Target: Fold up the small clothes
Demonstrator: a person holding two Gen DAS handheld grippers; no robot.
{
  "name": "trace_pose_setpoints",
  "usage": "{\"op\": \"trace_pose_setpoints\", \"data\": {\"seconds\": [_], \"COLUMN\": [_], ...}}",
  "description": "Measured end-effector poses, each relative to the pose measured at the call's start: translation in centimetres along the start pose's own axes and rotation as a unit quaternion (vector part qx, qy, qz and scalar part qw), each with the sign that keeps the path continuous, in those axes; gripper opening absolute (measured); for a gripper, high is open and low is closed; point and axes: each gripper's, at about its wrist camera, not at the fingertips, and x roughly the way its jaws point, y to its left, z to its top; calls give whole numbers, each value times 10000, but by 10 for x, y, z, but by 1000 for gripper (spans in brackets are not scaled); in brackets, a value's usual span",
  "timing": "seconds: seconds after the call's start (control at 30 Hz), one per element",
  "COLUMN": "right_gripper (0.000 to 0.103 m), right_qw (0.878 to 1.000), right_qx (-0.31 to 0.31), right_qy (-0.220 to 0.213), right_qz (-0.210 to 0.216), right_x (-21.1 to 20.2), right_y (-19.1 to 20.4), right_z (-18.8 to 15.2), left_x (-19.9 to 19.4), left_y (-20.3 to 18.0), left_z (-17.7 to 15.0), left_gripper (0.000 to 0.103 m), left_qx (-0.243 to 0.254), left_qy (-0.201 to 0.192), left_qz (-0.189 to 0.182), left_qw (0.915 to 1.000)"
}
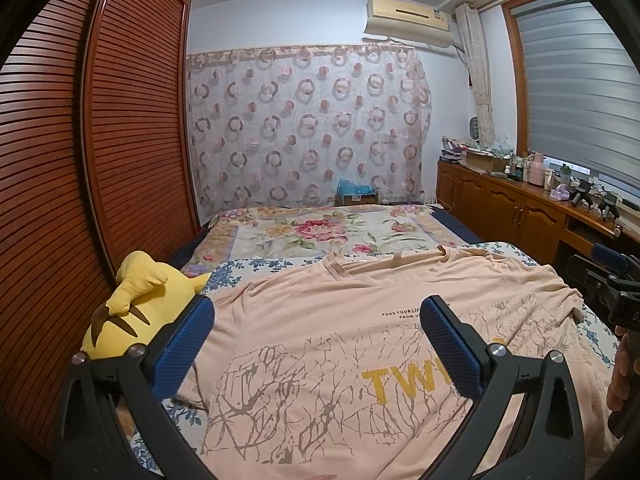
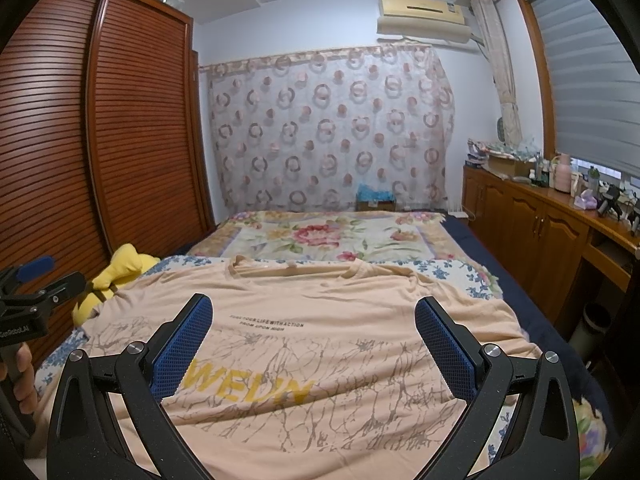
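Two grippers hang over a peach shirt (image 1: 320,320) that lies spread flat, print side up, on the bed (image 1: 256,266), its neckline toward the far wall. Both stand with their blue pads wide apart and nothing between them: the left gripper (image 1: 316,348) above the shirt's left half, the right gripper (image 2: 314,344) nearer its middle, neither touching the cloth. From the left wrist, only the first yellow letters "TW" of the print show, the rest hidden behind the right finger (image 1: 448,352); the right wrist shows "WEUN" instead, with the small black lines of text above it in full. A yellow plush toy (image 1: 136,304) lies at the shirt's left edge beside the slatted wardrobe (image 1: 100,140); the left view shows it large and close, the right view only a part of it behind the other gripper's body. Each view catches the opposite gripper at its margin with fingers of the hand (image 2: 22,376) that holds it. Only the right wrist shows the shirt's right sleeve running toward the bed's edge, the dark floor strip and a bin (image 2: 592,320) below the cabinet (image 2: 532,216). Beyond the shirt lies a floral blanket (image 2: 320,236), and a ring-patterned curtain (image 2: 328,128) hangs on the far wall.
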Motion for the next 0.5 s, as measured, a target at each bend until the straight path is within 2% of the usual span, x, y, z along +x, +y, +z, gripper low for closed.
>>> {"op": "trace_pose_setpoints", "data": {"seconds": [0.5], "right_gripper": [103], "right_qw": [10000], "right_qx": [5], "right_qy": [4], "right_qz": [3], "right_x": [1], "right_y": [-4], "right_z": [-2], "left_x": [-3], "left_y": [2], "left_z": [3], "left_gripper": [103], "left_qx": [-14], "left_qy": [43], "left_qz": [43], "left_qw": [10000]}}
